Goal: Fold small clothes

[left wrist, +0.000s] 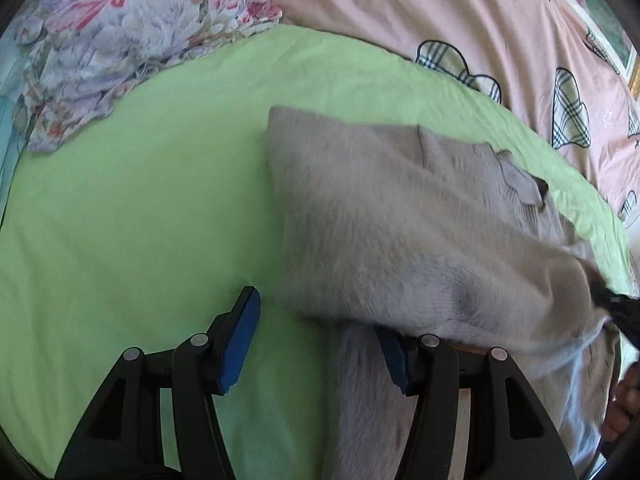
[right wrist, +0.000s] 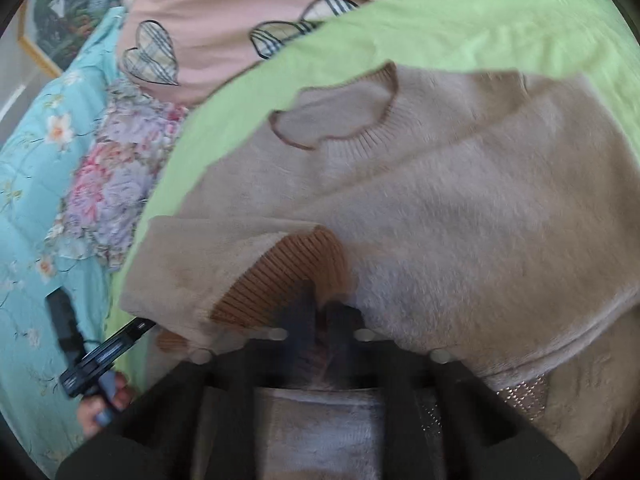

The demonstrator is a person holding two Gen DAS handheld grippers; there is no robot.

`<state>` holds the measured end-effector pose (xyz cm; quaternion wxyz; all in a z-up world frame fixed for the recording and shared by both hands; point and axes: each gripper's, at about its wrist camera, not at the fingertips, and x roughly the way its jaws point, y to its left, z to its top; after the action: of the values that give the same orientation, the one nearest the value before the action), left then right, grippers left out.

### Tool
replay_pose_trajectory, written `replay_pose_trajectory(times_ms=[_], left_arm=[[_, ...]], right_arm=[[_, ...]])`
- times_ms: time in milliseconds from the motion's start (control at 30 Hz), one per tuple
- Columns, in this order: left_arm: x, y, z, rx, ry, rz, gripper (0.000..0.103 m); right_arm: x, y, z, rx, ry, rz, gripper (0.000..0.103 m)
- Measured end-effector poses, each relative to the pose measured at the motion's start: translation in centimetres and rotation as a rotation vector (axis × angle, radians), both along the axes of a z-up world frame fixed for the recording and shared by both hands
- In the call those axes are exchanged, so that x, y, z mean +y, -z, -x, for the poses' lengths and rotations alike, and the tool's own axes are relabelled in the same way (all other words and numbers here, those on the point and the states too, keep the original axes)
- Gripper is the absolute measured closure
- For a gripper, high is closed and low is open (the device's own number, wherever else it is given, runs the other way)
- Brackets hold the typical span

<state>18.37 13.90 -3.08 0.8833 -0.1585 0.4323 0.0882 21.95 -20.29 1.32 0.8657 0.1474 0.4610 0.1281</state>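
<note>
The beige sweater (right wrist: 460, 208) lies on the green sheet (left wrist: 140, 220), its cuff edge pinched in the right gripper (right wrist: 320, 316), while the left gripper (left wrist: 316, 344), fingers wide beside it, holds nothing, so the unheld side may sag and skew the fold.

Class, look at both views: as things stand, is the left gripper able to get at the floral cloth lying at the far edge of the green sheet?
Probably yes. The left gripper is open, and only bare green sheet lies between it and the floral cloth. The sweater drapes only over its right finger.
</note>
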Motion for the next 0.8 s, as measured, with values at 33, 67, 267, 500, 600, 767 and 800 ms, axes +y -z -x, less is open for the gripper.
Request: replay_pose_trajectory(times_ms=[33,67,267,500,600,767,800], left_arm=[[0.1,-0.1,-0.3,-0.006,-0.006,0.004,0.045],[0.4,-0.1,-0.5,-0.011,-0.015,0.008,0.045],[-0.1,-0.2,-0.2,-0.019,-0.066,0.014,0.043],[-0.4,-1.1,1.2,-0.050,-0.087,0.011,0.045],[-0.2,-0.6,1.1,-0.029,-0.093,0.018,0.045],[0.1,-0.2,1.2,-0.022,-0.085,0.039,0.044],[-0.1,-0.1,1.1,-0.010,-0.081,0.036,0.044]], right_arm=[[-0.3,-1.0,0.3,-0.030,0.002,0.013,0.098],[-1.1,-2.5,0.9,-0.066,0.013,0.026,0.098],[-8.3,-3.7,2.0,-0.056,0.172,0.041,0.098],[-9.8,-4.0,2.3,-0.066,0.202,0.012,0.098],[-9.0,-2.3,1.2,0.000,0.158,0.091,0.098],[-9.4,-1.0,0.8,0.031,0.182,0.146,0.098],[-9.4,-0.9,0.9,0.032,0.182,0.156,0.098]])
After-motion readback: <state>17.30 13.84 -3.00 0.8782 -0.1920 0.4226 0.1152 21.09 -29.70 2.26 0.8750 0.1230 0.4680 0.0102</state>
